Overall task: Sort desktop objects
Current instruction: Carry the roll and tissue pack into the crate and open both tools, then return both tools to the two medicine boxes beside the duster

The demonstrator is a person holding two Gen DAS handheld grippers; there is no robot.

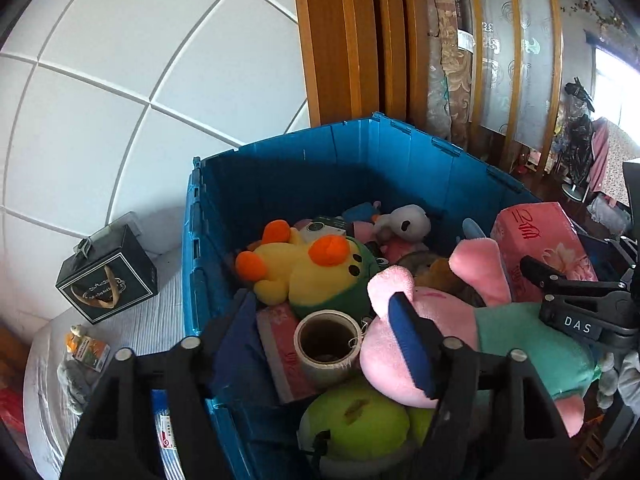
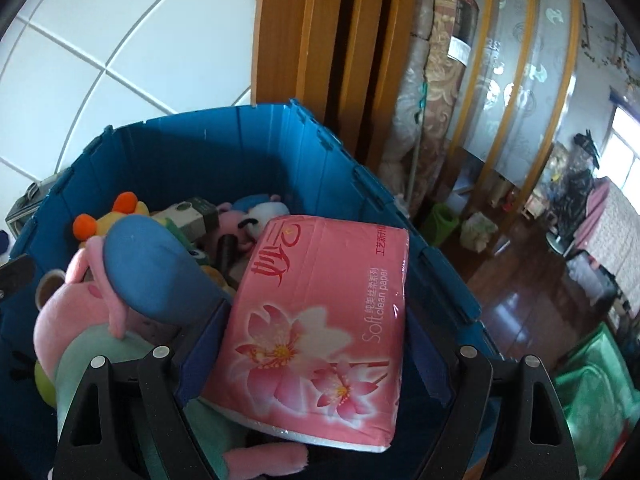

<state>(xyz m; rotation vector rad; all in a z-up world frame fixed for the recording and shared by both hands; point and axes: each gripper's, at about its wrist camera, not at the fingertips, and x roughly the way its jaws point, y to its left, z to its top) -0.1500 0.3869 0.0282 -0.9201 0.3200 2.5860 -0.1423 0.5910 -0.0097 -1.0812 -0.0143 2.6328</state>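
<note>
A blue crate [image 1: 192, 240] holds several plush toys: a yellow duck [image 1: 296, 268], a white dog [image 1: 404, 222], and a pink pig in a teal shirt [image 1: 516, 328] lying on top at the right. A tape roll [image 1: 326, 340] and a green ball [image 1: 356, 420] lie near the front. My left gripper [image 1: 320, 298] hangs open over the crate, with the tape roll below the gap and nothing pressed between its pads. My right gripper [image 2: 316, 308] is shut on a pink tissue pack [image 2: 320, 312], held above the crate's [image 2: 440, 276] right side next to the pig [image 2: 80, 320].
A black gift box [image 1: 106, 276] and a small carton [image 1: 88, 348] stand on the white surface left of the crate. Behind it are white wall tiles, a wooden door frame [image 1: 340, 40] and a rolled carpet [image 2: 436, 92]. A green bag [image 2: 592, 384] sits on the floor at the right.
</note>
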